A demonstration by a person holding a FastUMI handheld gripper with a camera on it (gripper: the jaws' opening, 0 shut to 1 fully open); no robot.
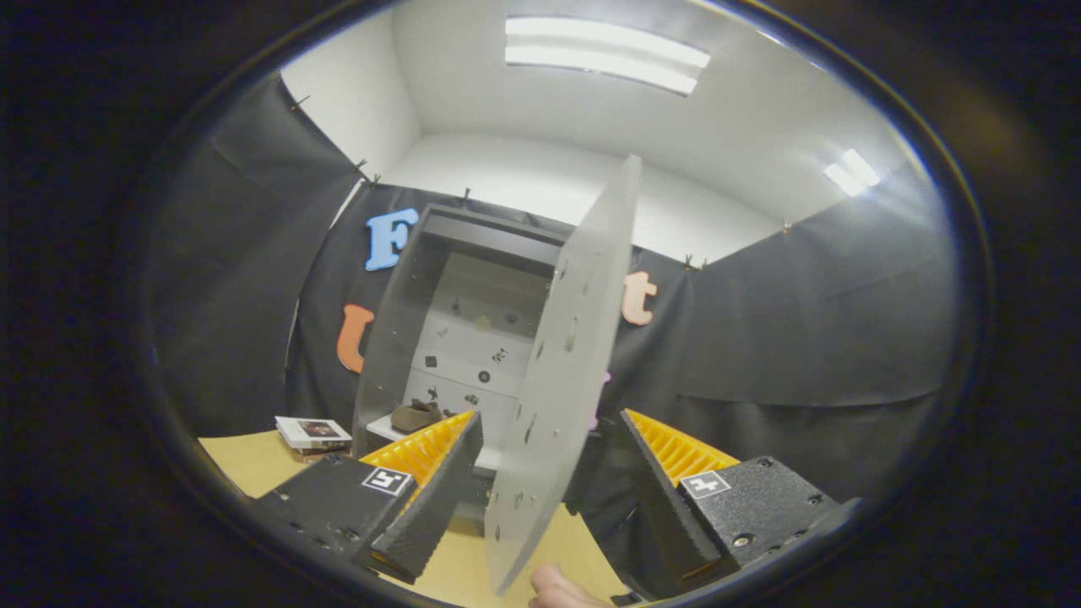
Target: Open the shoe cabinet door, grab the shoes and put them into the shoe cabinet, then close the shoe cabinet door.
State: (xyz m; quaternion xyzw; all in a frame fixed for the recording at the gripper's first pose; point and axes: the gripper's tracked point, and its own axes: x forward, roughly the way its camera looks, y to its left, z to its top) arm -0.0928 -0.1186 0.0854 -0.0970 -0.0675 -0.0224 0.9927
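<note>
The shoe cabinet [422, 312] stands ahead on the tabletop with its inside showing. Its pale door [566, 363] is swung out towards me, edge-on, and passes between my two fingers. A brown shoe [415, 416] lies on the cabinet's lower shelf, just beyond my left finger. My gripper [549, 452] is open, one finger on each side of the door panel, and neither finger visibly presses on it. A fingertip of a person's hand [562, 587] shows at the door's lower edge.
A small stack of books [312, 435] lies on the tan tabletop [245, 460] left of the cabinet. Black cloth walls close the booth behind and on both sides. A ceiling light glows overhead.
</note>
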